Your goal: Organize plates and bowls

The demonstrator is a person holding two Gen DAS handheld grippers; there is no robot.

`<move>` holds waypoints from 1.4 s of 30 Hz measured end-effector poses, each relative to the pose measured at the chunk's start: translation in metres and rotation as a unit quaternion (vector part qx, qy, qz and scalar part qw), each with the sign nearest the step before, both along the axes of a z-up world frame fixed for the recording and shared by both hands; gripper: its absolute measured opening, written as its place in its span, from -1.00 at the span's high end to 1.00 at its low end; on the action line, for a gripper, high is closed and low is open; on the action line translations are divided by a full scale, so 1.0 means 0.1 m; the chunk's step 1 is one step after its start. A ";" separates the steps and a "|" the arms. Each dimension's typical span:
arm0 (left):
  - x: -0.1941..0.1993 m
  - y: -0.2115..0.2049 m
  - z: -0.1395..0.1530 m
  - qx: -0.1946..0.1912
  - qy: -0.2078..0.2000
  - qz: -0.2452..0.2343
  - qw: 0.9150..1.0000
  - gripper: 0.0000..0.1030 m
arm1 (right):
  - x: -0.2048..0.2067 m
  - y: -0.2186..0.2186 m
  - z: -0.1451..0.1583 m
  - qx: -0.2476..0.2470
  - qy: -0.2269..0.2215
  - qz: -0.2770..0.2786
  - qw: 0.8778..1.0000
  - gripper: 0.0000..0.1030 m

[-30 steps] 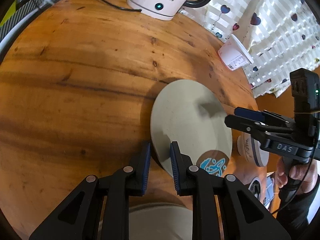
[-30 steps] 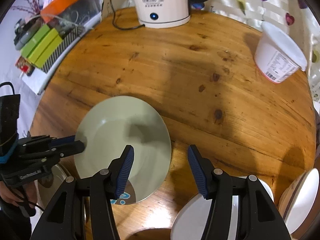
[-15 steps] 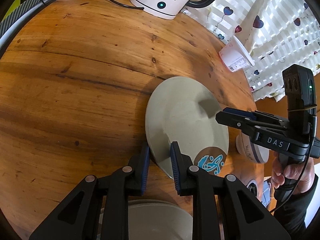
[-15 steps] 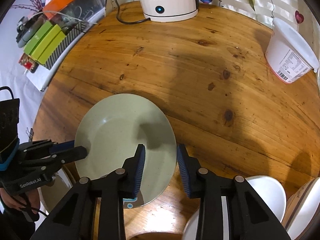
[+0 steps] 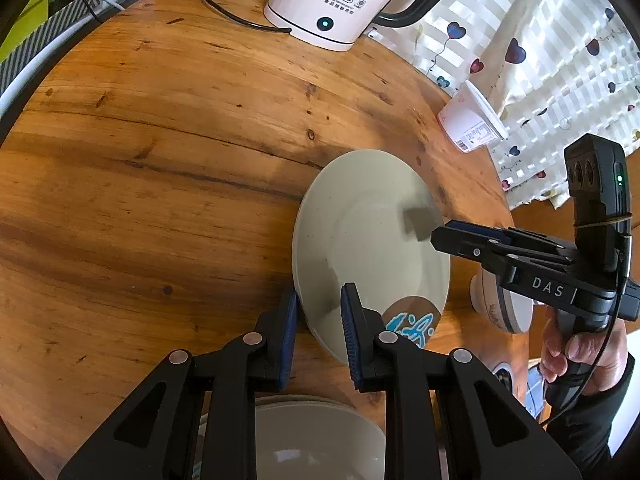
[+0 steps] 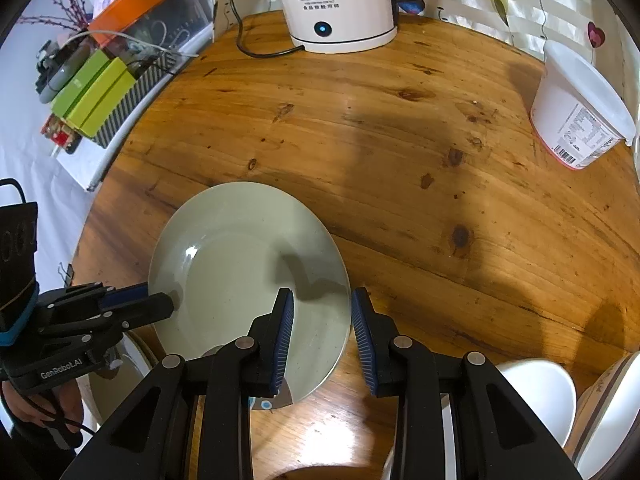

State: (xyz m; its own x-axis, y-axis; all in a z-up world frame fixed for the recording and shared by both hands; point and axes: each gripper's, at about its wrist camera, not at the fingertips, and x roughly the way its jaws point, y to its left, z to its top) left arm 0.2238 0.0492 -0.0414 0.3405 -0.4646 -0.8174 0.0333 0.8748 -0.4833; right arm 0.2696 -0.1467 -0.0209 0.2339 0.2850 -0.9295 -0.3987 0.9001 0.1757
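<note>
Left gripper point(image 5: 318, 332) is clamping the near rim of the plate point(image 5: 372, 240), while the right gripper point(image 6: 322, 332) is straddling the opposite rim with its jaws a bit apart, not pinching yet as far as I can tell. Looks like the two-handed pickup step, so next it probably needs the right one closing before anything's lifted. Plate is sitting near the table point(image 6: 400, 140) edge, pale greenish, glossy, shallow. Kettle point(image 6: 340, 0) is standing at the far side.
</note>
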 end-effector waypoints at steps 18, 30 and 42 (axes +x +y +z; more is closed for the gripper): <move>-0.01 0.10 -0.06 0.009 0.002 0.015 1.000 0.59 | -0.01 0.12 0.03 -0.003 -0.002 0.005 1.000 0.43; 0.00 0.32 -0.09 0.003 -0.007 0.043 0.999 0.58 | 0.08 0.27 -0.08 0.030 0.006 0.002 1.000 0.28; -0.13 0.25 -0.08 0.014 -0.009 0.046 0.999 0.54 | -0.10 0.26 -0.14 0.015 -0.001 -0.011 1.000 0.58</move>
